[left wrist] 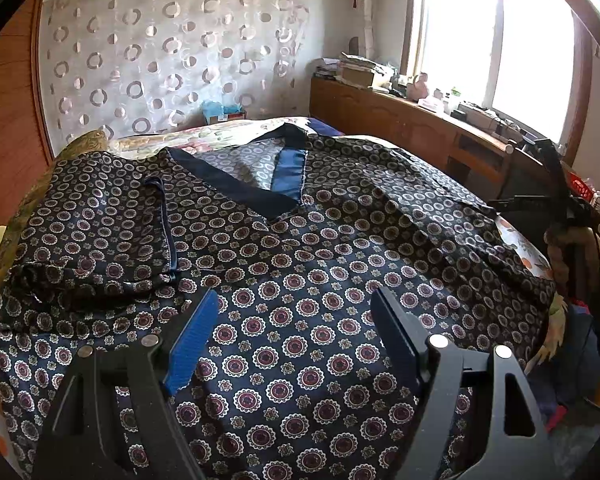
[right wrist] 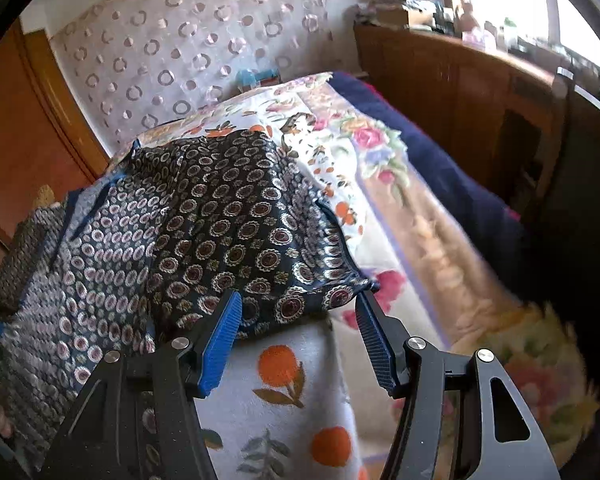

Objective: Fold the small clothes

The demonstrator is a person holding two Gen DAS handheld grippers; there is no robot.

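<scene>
Fingers (left wrist: 204,340) of both grippers spread, released, over patterned shirt (left wrist: 300,260) on floral bedspread (right wrist: 300,400)

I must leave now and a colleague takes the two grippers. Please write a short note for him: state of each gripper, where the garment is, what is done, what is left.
Left gripper: open, empty, above the middle of the patterned shirt.
Right gripper: open, empty, at the shirt's sleeve on its side, the sleeve edge between the fingers, not pinched.
Shirt lies front up on the floral bedspread, V-neck collar toward the wall.
Done: the other sleeve looks folded onto the body.
Left: probably fold the right-side sleeve in, then the body.
</scene>
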